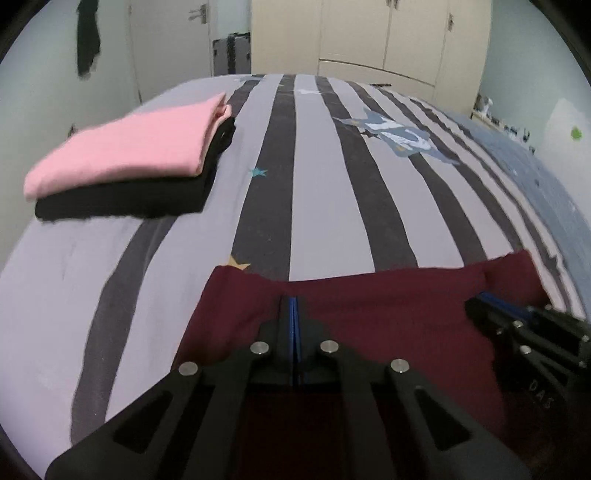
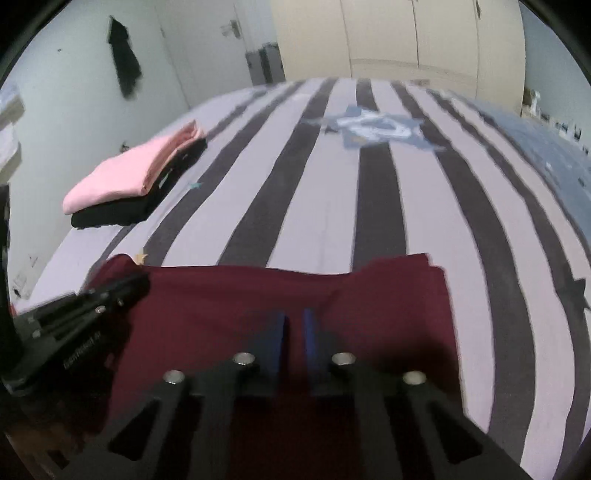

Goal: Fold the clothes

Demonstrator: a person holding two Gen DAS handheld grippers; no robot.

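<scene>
A maroon garment (image 1: 388,314) lies stretched across the near side of the striped bed (image 1: 325,184). My left gripper (image 1: 293,306) is shut on its left part, blue pads pressed together with the cloth's edge at the tips. My right gripper (image 2: 294,321) grips the right part of the maroon garment (image 2: 221,295), and a strip of cloth shows between its pads. Each gripper appears in the other view: the right gripper (image 1: 476,301) at the cloth's right corner, the left gripper (image 2: 142,282) at its left corner.
A folded pink garment (image 1: 125,151) rests on a folded black garment (image 1: 129,203) at the bed's left. Bare striped sheet fills the middle and far end. Beyond stand a wardrobe (image 1: 369,33), a door (image 1: 170,44), a suitcase (image 1: 232,55) and dark clothing (image 1: 88,37) hanging on the wall.
</scene>
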